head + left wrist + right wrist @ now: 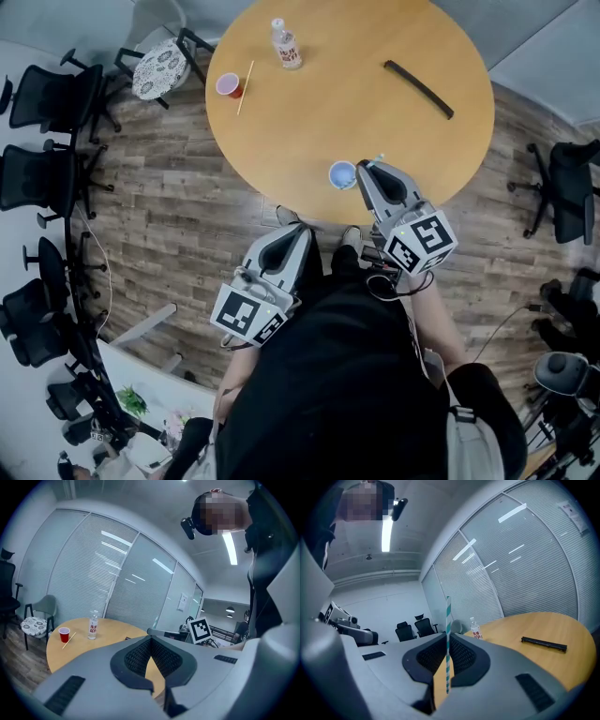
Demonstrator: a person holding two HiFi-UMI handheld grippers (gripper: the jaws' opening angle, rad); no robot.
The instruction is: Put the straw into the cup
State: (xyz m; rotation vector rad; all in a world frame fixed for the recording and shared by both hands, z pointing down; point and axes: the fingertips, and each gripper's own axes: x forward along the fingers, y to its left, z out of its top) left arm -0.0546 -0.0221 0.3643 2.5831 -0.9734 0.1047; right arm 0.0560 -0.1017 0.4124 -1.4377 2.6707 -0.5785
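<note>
Wood-look flooring and a round wooden table [356, 103] are seen from above in the head view. A blue cup [343, 174] stands near the table's near edge, the right gripper [367, 172] just beside it, and the left gripper [292, 239] is held off the table. In the left gripper view, the jaws are pressed together, empty. In the right gripper view, a teal-and-white striped straw [448, 620] is pinched upright between the jaws.

I see a round wooden table [356, 103]. On its far left stand a red cup [228, 85] and a water bottle [286, 45], with a thin pale stick [245, 87] lying just beside the red cup. A long black strip [418, 89] lies at the right. A blue cup [342, 174] stands near the near edge.
</note>
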